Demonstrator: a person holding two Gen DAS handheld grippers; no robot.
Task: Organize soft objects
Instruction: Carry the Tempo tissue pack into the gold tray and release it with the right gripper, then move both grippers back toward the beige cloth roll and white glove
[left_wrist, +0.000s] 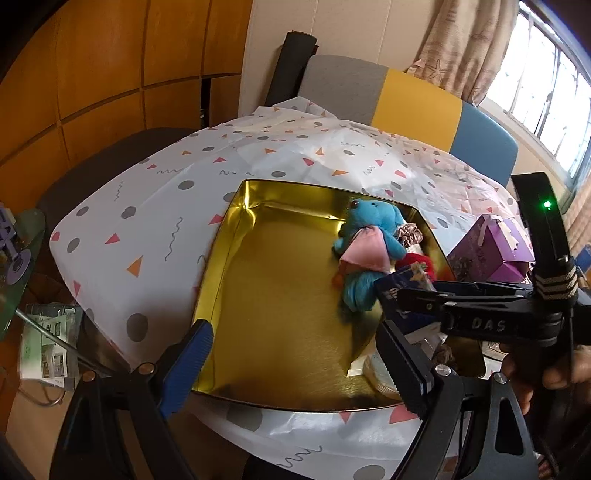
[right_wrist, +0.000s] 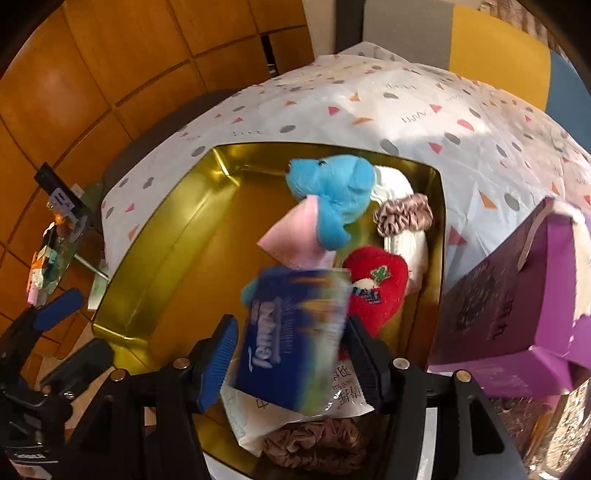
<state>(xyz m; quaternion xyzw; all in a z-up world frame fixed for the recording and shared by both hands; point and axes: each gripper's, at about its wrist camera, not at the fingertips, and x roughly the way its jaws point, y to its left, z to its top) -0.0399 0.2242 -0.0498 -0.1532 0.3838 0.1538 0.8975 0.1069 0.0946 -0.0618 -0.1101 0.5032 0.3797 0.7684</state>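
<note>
I am holding one blue tissue pack (right_wrist: 295, 332) in my right gripper (right_wrist: 291, 365), pads pressing it, above the gold tin (right_wrist: 155, 236). One blue plush (right_wrist: 332, 192), one red plush (right_wrist: 380, 284) and two scrunchies are lying inside. My left gripper (left_wrist: 295, 369) is gaping wide, empty.

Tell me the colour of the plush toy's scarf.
Pink scarf on the blue plush toy; clearest in the right wrist view.
</note>
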